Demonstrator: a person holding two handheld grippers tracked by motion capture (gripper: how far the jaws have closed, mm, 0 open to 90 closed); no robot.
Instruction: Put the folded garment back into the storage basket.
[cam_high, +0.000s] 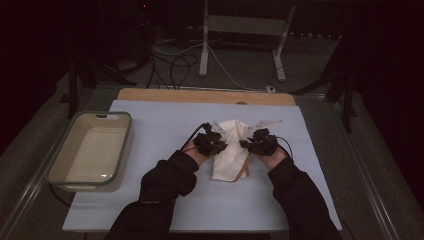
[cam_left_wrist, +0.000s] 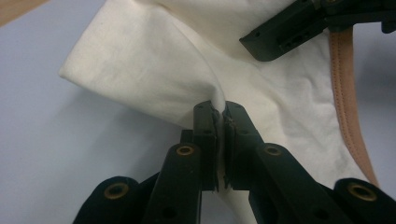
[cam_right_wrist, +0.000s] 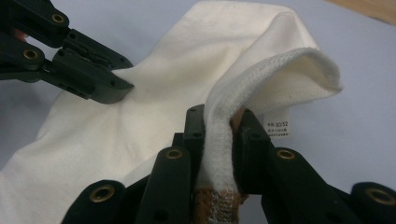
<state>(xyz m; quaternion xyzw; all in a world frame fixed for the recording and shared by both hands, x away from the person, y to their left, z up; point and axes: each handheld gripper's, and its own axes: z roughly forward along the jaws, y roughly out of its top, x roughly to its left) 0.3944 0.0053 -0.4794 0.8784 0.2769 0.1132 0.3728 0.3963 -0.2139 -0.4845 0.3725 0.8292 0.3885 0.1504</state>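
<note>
A cream-white cloth garment (cam_high: 229, 150) with a tan band (cam_high: 244, 169) lies bunched on the pale blue mat (cam_high: 165, 130). My left gripper (cam_high: 216, 142) holds its left side, jaws shut on a pinch of the white fabric (cam_left_wrist: 140, 70) in the left gripper view (cam_left_wrist: 221, 114). My right gripper (cam_high: 255, 141) grips the right side, and the right gripper view (cam_right_wrist: 219, 135) has its jaws shut on the thick stitched hem (cam_right_wrist: 261, 70), with brown band material low between the jaws. A small white label (cam_right_wrist: 277, 125) hangs under the hem. Both grippers lift the cloth's upper part a little off the mat.
An empty cream tub with a grey rim (cam_high: 75, 172) stands on the mat's left edge. A wooden board strip (cam_high: 205, 96) runs behind the mat. Cables and a white frame's legs (cam_high: 204, 45) sit on the dark floor beyond. Each gripper view shows the other gripper's black jaw.
</note>
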